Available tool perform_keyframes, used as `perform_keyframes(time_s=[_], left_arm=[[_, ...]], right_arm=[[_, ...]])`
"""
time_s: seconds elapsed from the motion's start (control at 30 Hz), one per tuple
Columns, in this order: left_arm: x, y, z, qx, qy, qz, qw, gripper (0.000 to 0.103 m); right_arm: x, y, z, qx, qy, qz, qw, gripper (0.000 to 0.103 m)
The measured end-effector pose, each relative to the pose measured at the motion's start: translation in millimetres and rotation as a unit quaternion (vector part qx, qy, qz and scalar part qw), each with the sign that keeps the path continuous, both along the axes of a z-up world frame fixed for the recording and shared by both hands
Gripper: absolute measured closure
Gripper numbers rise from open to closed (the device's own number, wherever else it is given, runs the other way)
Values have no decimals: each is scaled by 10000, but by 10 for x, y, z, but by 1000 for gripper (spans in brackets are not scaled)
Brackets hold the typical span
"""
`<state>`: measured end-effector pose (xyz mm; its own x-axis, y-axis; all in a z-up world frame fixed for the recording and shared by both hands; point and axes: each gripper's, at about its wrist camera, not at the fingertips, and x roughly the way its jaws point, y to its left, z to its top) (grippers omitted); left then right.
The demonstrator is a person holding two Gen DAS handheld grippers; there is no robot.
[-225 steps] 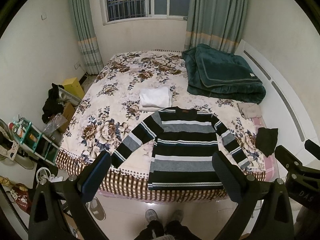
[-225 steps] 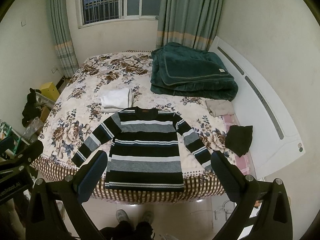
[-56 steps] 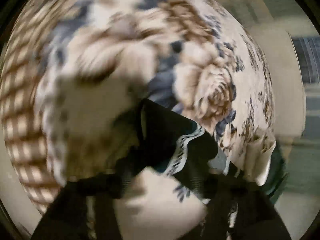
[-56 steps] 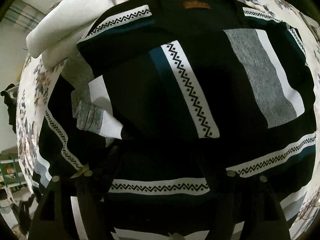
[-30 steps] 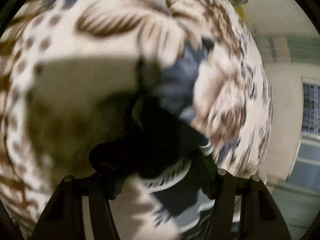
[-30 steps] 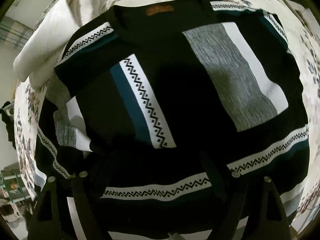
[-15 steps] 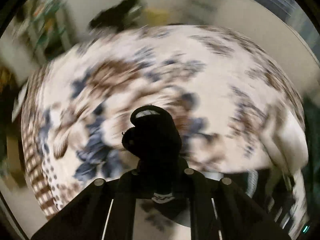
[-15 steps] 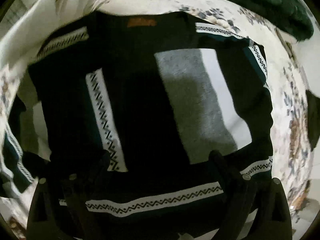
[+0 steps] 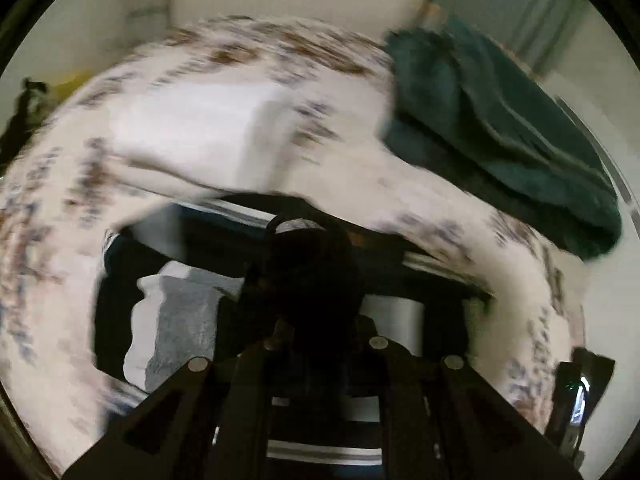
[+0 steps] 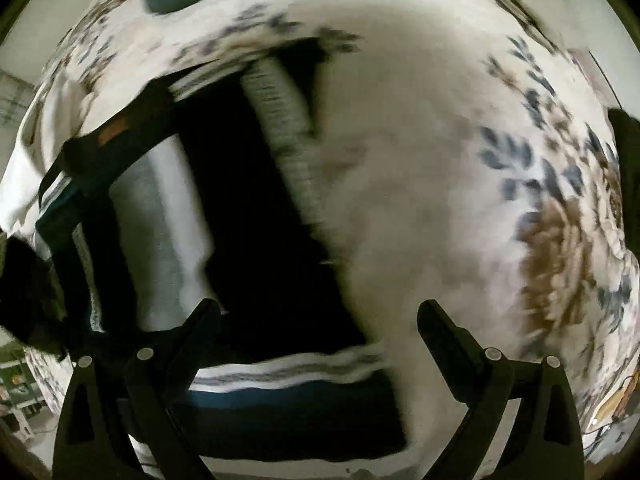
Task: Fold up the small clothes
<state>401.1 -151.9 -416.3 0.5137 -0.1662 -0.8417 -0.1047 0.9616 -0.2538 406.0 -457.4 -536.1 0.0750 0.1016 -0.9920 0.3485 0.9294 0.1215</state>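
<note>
1. L gripper [image 9: 320, 320], lower centre of left wrist view: you're clamping it tight on a bunched dark sleeve end [image 9: 312, 256] of the striped sweater [image 9: 176, 320]; cuff is sticking up past the tips, over the garment body.
2. R gripper [image 10: 320, 320], bottom of right wrist view: you're holding it spread wide, nothing between the fingers [image 10: 200, 320]; left finger is lying over the sweater [image 10: 248, 240], right one over bare bedspread [image 10: 440, 200].
3. Sweater: lying on the floral bedspread [image 9: 60, 200], filling centre-left of right view; black/grey/white bands.
4. White folded cloth [image 9: 192, 128], upper left of left view, just beyond the sweater collar.
5. Green blanket [image 9: 500, 128], upper right of left view.
Both views are showing motion blur; fine detail can't be told.
</note>
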Motion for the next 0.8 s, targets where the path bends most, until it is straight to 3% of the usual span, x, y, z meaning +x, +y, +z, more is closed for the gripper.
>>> perform_keyframes(time_s=[0.1, 0.17, 0.23, 0.27, 0.3, 0.37, 0.5, 0.57, 0.67, 0.8], left_arm=[[94, -540, -143, -124, 231, -179, 9995, 90], [97, -768, -203, 25, 375, -226, 9990, 88], [56, -845, -194, 132, 344, -171, 9992, 74], [17, -836, -165, 206, 258, -130, 9994, 57], [-36, -824, -138, 284, 156, -93, 9994, 33], [-104, -665, -93, 414, -32, -24, 9991, 5], [-275, -149, -57, 884, -109, 443, 9950, 5], [-411, 223, -40, 1210, -212, 833, 9889, 5], [-586, 734, -120, 1737, -64, 1334, 9757, 5], [-751, 1239, -330, 2111, 410, 1803, 9598, 5]], right_arm=[[7, -398, -34, 217, -1, -54, 9998, 3], [19, -577, -25, 343, -7, 15, 9994, 3], [39, -694, 26, 524, -40, 54, 9986, 3], [66, -748, 69, 624, -85, 62, 9980, 3], [90, -784, 133, 719, -156, 50, 9973, 3], [110, -818, 270, 952, -331, 6, 9949, 3], [252, -713, 430, 1552, -599, -146, 9860, 3], [407, -493, 401, 1942, -654, -58, 9788, 3], [701, -93, 185, 2221, -508, 235, 9734, 3], [1046, 318, -214, 2619, -150, -31, 9650, 3]])
